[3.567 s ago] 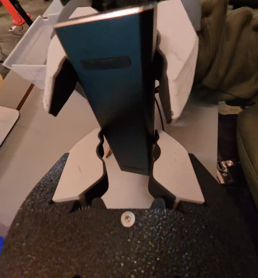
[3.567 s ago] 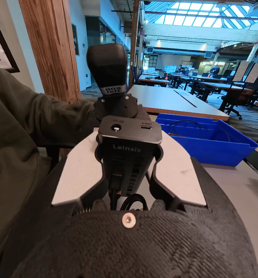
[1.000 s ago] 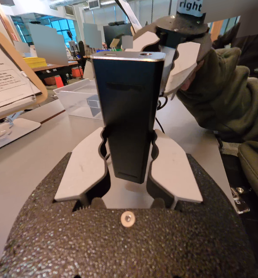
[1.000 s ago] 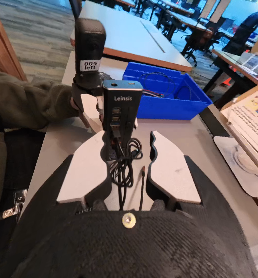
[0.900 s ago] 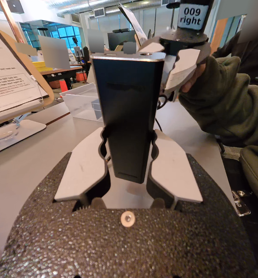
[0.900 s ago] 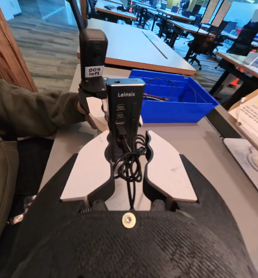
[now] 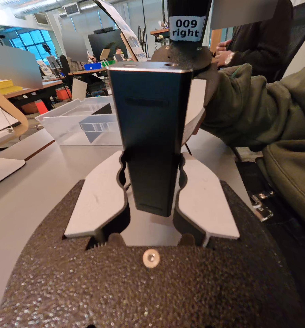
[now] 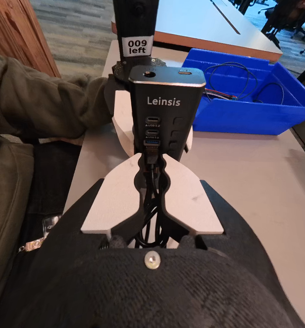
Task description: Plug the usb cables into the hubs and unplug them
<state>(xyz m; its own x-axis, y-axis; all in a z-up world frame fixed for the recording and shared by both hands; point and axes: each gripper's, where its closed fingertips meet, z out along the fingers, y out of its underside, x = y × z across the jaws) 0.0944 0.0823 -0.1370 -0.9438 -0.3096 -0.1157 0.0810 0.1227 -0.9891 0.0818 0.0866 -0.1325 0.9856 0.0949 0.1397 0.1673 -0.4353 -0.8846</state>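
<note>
Standing tall on the smooth grey table (image 7: 32, 179), the black hub (image 7: 150, 134) is a long box with a shiny metal rim on top. The left tool (image 7: 150, 158) squeezes its narrow sides with two flat white fingers (image 7: 102, 193) that have wavy black edges. From this side the hub's back is plain and dark.

In the right wrist view, the hub (image 8: 166, 110) shows its front, with small oval ports and one blue port in a row. A black plug (image 8: 151, 158) sits in a port lower down. The right tool (image 8: 151, 159) is pinched in close around that plug, its white fingers (image 8: 116, 195) on either side. A thin black cable (image 8: 152, 213) hangs from the plug in loose loops between the fingers.

A blue plastic bin (image 8: 245, 117) sits far right on the table, with thin wires inside. A clear plastic bin (image 7: 84, 127) sits far left in the left wrist view. Green sleeves (image 8: 41, 103) reach to both tools.
</note>
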